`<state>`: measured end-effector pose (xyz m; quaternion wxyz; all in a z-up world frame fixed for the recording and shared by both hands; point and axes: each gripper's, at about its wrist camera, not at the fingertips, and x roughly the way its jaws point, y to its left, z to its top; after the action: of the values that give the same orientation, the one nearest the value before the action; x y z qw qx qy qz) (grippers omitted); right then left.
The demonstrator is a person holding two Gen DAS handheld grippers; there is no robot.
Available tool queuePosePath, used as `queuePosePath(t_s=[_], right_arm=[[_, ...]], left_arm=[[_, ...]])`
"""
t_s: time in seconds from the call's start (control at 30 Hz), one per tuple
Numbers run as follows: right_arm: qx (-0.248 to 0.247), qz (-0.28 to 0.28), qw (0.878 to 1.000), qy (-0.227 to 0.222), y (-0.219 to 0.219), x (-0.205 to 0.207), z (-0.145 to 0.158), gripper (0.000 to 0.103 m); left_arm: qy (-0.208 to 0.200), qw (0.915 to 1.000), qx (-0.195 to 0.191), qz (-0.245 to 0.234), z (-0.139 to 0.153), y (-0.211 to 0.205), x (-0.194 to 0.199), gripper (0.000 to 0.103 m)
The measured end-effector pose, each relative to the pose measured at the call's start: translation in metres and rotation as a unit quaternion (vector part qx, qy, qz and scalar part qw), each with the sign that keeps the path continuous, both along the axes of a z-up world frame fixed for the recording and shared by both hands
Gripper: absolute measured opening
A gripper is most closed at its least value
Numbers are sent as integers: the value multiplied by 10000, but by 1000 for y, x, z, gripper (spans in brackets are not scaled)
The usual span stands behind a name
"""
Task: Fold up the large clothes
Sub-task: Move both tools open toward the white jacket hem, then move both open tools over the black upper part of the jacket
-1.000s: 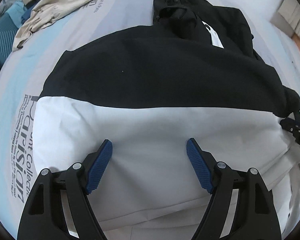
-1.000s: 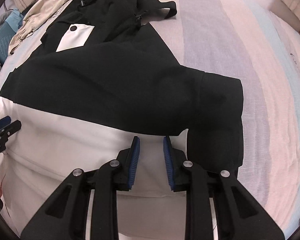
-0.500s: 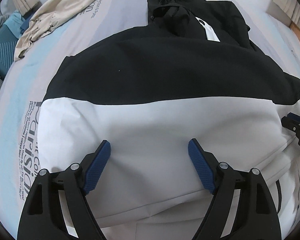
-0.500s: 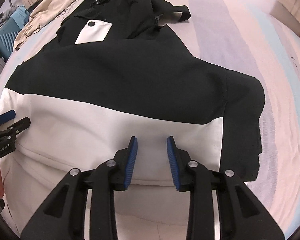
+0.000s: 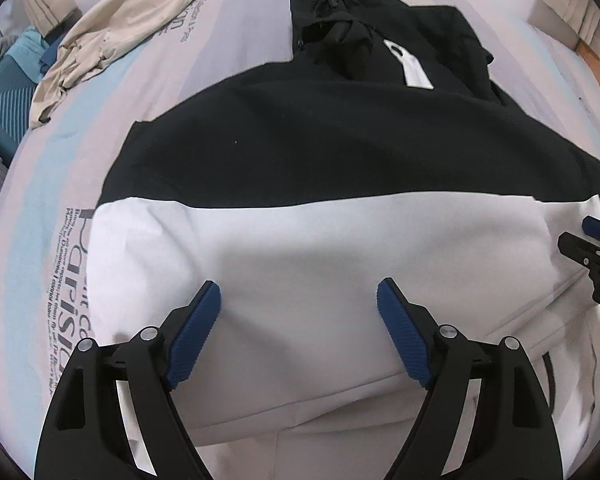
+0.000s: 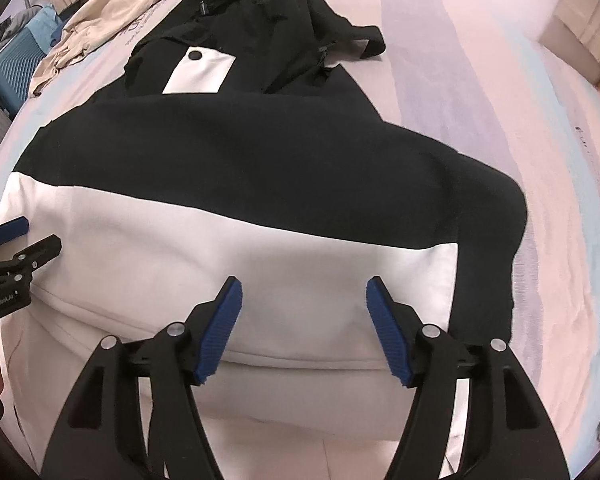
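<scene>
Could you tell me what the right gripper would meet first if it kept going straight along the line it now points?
Most likely the white lower panel of the jacket lying on the bed; the open right gripper points steeply down at it with nothing between.

Jacket (image 5: 300, 240) hem cut off below

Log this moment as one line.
black-and-white jacket: folded, flat on bed | left gripper: open, empty | right gripper: just opened, empty

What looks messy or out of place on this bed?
The black-and-white jacket is only partly neat: its hood end lies bunched and a black sleeve sticks out at one side. A beige garment sprawls crumpled near the bed's far corner.
</scene>
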<state>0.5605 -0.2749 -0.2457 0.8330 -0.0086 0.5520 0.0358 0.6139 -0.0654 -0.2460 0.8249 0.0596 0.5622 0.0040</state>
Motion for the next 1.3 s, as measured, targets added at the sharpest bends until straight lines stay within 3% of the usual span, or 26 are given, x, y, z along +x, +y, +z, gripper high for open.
queuePosePath(t_s=[0.47,0.77,0.93,1.0,1.17,1.3], right_arm=[[-168,35,9991,-377,20,-12,59,62],[191,-135,9968,-768,28,21,124,63],[142,-22,9941,-1076,22,58,130,65],[84,322,9928,-1153,23,77,128,65],[-466,853,9869,-1288,27,116,119,65],[-360,1125,9861,-1169,21,150,111,65]], left_arm=[[-400,9987,-77,-297,56,14,-4,79],[-668,9950,-412,-622,109,29,47,79],[-706,9933,-365,-842,110,24,91,79],[-690,9927,-330,-935,105,18,110,79],[-530,9916,-626,-997,96,10,156,79],[-659,9926,-359,-952,94,3,184,79]])
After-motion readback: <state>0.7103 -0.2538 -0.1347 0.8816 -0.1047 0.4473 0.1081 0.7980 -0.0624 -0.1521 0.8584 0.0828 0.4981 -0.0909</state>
